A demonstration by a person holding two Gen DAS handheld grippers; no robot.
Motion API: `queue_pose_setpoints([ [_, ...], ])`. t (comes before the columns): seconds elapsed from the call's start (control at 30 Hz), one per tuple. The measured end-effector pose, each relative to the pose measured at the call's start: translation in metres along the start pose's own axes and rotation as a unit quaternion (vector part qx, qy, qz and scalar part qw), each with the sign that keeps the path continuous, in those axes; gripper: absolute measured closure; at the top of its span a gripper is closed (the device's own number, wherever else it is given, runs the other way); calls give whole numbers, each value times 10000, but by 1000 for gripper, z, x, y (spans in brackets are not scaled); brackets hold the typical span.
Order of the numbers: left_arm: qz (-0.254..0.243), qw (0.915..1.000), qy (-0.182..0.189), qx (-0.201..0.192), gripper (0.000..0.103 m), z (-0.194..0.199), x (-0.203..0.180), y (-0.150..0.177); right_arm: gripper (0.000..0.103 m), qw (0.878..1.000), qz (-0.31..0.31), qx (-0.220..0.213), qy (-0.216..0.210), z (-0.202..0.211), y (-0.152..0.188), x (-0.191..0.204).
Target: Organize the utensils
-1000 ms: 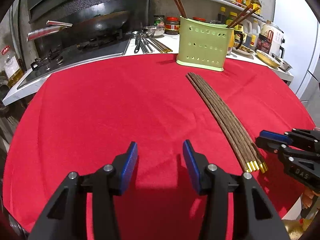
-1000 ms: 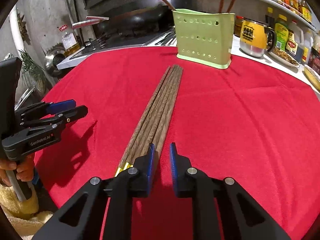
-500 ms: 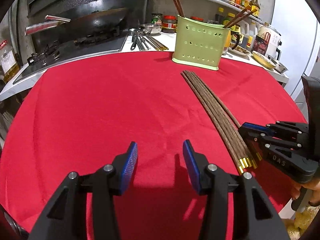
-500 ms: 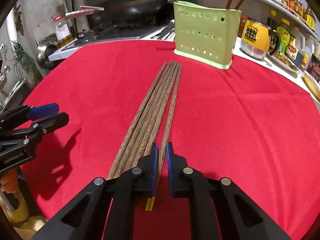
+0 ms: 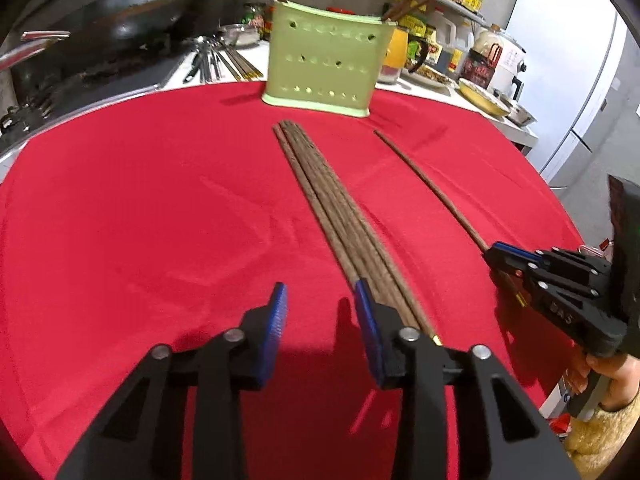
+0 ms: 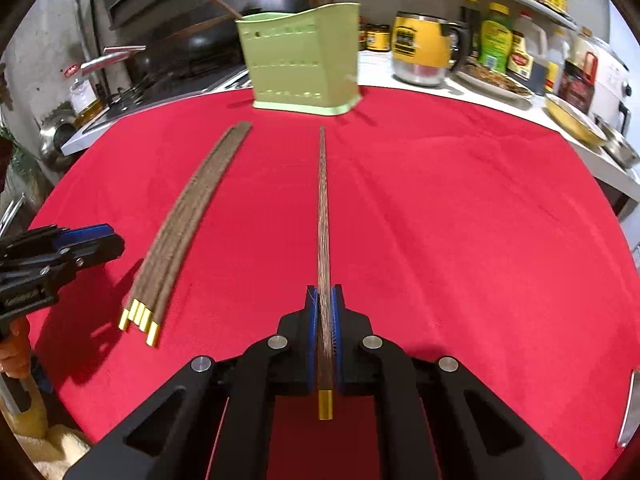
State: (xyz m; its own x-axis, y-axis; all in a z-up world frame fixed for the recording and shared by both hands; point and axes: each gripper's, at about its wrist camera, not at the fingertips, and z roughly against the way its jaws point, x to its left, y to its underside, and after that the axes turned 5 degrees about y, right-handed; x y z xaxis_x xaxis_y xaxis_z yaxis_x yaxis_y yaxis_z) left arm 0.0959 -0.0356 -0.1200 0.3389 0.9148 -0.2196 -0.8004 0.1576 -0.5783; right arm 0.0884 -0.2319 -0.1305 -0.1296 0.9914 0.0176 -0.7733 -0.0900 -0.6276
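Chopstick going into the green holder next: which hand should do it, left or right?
Probably the right. The right gripper is already shut on one chopstick aimed toward the green holder. The left gripper is open, holding nothing.

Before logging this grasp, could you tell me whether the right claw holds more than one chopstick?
No, the right claw clamps one chopstick.

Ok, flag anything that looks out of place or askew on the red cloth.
Only one thing: a single chopstick sits apart from the bundle of chopsticks, because the right gripper is shut on its gold-tipped end. The bundle lies neatly aligned, and the green holder stands upright. No spills or damage visible.
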Motion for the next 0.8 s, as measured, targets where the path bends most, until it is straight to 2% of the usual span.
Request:
queue_pose_setpoints([
  [0.2,-49,9997,-67,210,74,-15,-9,-6,96,9999,-116,-44,-9,4,7,-12],
  [0.3,-184,9991,-273,263,75,-18,-16,-8,96,9999,-153,-62,-44,5,8,-15],
  [0.4,-564,9932,-935,405,75,-24,-25,-9,96,9999,-107,-81,-43,4,7,-11],
  [0.5,-759,9893,-1159,458,75,-24,-28,-9,94,9999,-55,-102,-63,4,7,-7],
  [0.57,-709,9890,-1226,424,82,-21,-19,-8,93,9999,-34,-136,-56,3,8,-6],
  [0.73,-591,9944,-852,214,84,-6,5,3,92,9997,-126,-182,-144,4,9,-11],
  [0.8,-564,9957,-730,106,84,3,10,13,84,9994,-149,-201,-242,6,12,-12],
])
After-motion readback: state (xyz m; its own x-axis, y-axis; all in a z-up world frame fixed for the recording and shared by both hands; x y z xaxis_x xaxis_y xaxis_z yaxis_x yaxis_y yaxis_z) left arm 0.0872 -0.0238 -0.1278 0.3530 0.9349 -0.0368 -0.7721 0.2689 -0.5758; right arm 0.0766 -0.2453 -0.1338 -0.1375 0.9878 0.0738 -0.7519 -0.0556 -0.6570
